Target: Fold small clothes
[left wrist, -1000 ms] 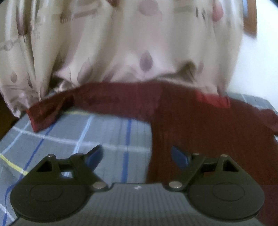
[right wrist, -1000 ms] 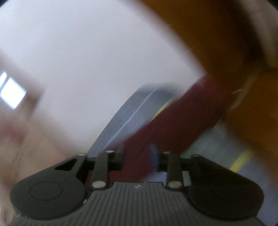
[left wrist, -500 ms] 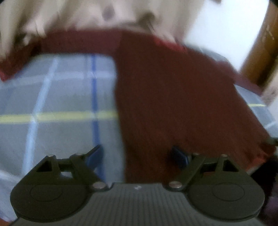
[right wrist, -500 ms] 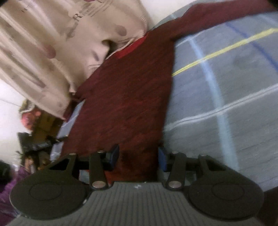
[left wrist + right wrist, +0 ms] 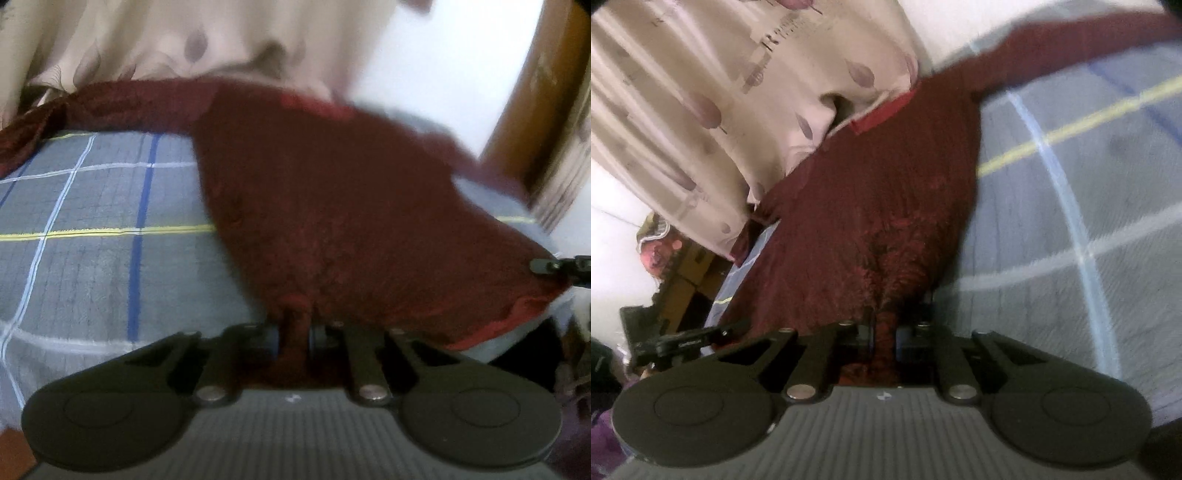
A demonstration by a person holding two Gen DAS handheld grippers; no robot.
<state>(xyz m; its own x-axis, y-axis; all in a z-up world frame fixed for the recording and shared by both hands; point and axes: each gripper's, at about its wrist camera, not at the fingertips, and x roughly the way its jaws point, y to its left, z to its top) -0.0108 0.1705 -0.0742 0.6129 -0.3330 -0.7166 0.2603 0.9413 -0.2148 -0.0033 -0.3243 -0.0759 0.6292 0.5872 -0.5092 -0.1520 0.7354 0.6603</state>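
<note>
Garment: dark red sweater [image 5: 332,206] lying spread on the bed, body flat, one sleeve [image 5: 110,107] stretched out along the far edge by the curtain, brighter red collar [image 5: 882,114] at the far end. No fold visible yet, so the task looks to be at its very start.

Left tool [image 5: 295,334] is clenched on the near hem of the sweater, a pinch of red fabric bunched up between its fingers. Right tool [image 5: 884,332] is clenched the same way on the hem, fabric gathered into pleats right ahead of it. Each tool shows at the edge of the other's view, so they hold opposite ends of the same bottom edge.

Left to do, as a guess: lift the hem and carry it toward the collar, tuck the sleeves, flatten the stack. The second sleeve is only partly visible, running off the far right in the left wrist view. Any other clothes: none seen.

Surface: bedspread [image 5: 92,229], grey plaid with white, blue and yellow lines, soft, slightly fuzzy. Room: beige curtain [image 5: 701,92] with leaf print hanging right behind the bed and touching the sweater's collar end, white wall, brown wooden door frame [image 5: 546,103] to the right, cluttered dark stuff low beside the bed, too blurred to name.
</note>
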